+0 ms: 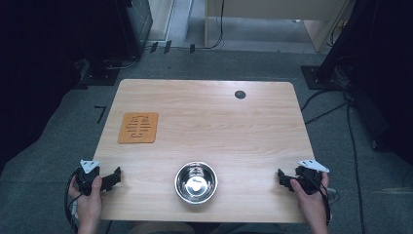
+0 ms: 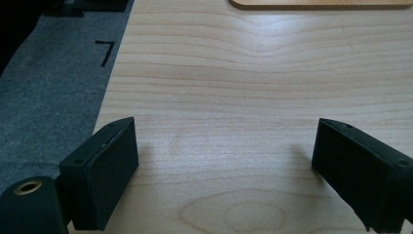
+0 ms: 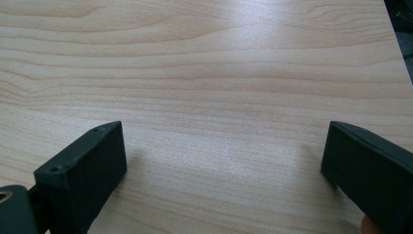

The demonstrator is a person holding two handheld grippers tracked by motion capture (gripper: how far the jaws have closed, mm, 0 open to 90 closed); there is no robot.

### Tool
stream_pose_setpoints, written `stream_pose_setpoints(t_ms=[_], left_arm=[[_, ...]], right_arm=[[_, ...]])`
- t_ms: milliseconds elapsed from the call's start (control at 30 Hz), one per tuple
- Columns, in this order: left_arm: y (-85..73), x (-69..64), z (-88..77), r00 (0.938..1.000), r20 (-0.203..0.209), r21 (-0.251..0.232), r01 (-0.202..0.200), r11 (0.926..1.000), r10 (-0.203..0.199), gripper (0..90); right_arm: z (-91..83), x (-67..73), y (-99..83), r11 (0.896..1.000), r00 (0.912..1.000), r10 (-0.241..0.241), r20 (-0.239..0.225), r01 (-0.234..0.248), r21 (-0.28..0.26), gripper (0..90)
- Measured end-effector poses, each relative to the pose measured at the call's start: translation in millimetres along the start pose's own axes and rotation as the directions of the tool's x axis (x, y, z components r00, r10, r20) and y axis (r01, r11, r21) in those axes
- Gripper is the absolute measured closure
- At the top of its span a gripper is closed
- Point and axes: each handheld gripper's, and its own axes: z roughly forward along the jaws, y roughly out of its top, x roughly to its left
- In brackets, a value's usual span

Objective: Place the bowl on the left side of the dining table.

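Note:
A shiny steel bowl sits near the front edge of the wooden table, midway between my hands. An orange square mat with a cut-out pattern lies at the left; its near edge shows in the left gripper view. My left gripper rests at the table's front left corner, open, with bare wood between its jaws. My right gripper rests at the front right corner, open too, with nothing between its jaws.
A small dark round grommet is set in the table near its far edge. Grey carpet surrounds the table, with cables and stands at the right and back, and dark equipment at the far left.

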Motion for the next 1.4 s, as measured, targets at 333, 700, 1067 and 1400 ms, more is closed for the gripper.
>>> stream_pose_setpoints(t_ms=[333, 700, 1067, 1400], left_arm=[[2.2, 3.7, -2.3, 0.9993, 0.011, 0.005, 0.035, 0.9994, -0.035, 9.5], [8.3, -5.0, -13.8, 0.9984, 0.030, -0.061, 0.049, 0.9969, -0.047, 9.5], [14.0, -22.3, -22.5, 0.9964, 0.074, -0.102, 0.048, 0.9936, -0.041, 9.6], [16.2, -41.4, -27.6, 0.9907, 0.136, -0.118, 0.013, 0.9929, 0.003, 9.5]], right_arm=[[0.2, -0.2, 0.2, 1.000, 1.0000, -0.002, -0.001, 0.002, -0.001, 2.0], [0.2, -0.1, 0.2, 1.000, 1.0000, -0.001, -0.001, 0.001, 0.000, 2.0], [0.2, -0.1, 0.2, 1.000, 1.0000, -0.002, -0.001, 0.002, 0.000, 2.0], [0.2, -0.2, 0.2, 1.000, 1.0000, -0.002, -0.001, 0.002, -0.001, 2.0]])
